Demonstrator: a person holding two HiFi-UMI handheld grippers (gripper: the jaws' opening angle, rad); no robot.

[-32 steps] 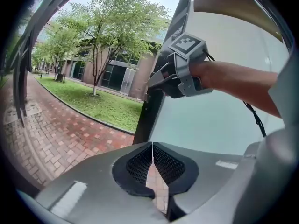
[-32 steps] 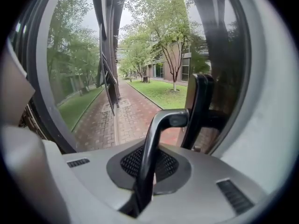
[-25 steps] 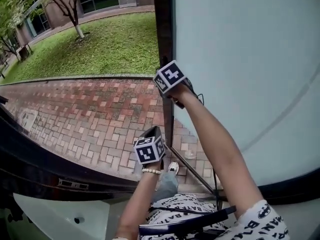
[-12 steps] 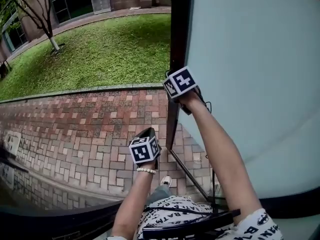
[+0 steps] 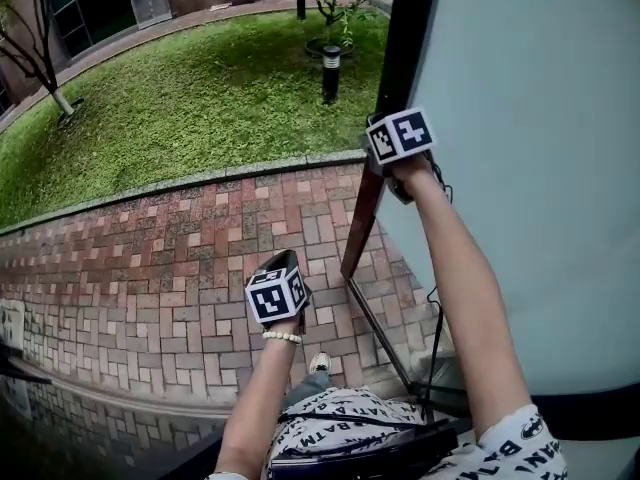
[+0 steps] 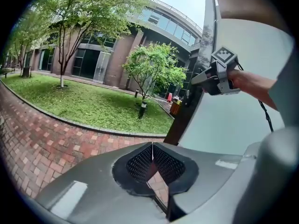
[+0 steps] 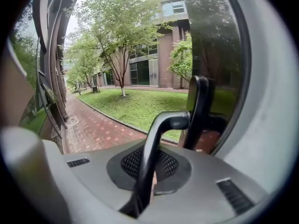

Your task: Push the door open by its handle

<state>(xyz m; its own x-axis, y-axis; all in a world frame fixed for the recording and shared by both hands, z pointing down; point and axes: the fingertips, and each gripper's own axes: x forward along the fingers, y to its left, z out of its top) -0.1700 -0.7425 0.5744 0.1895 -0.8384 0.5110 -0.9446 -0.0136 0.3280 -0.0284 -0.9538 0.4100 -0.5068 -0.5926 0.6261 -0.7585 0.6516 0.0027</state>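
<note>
At free edge of door (image 5: 530, 148), handle (image 7: 174, 120) is clamped in right gripper (image 7: 148, 181); door is swung wide over brick paving (image 5: 180, 258), little pushing judged left. Left gripper (image 6: 152, 171) is closed on nothing.

Door (image 5: 520, 168): pale frosted glass, matt, smooth. 
Frame (image 5: 400, 58) at door's edge: dark metal, dull sheen. 
Handle (image 7: 150, 148): black metal, smooth, glossy at bend. 
Left claw (image 6: 152, 146), right claw (image 7: 152, 178): grey matt plastic shells, black pads with fine grid texture. 
Paving (image 5: 170, 258) beside door: red-brown brick, rough, matt. 
Sleeve (image 5: 515, 448): printed white cloth. 
Bracelet (image 5: 282, 337): pale glossy beads.
</note>
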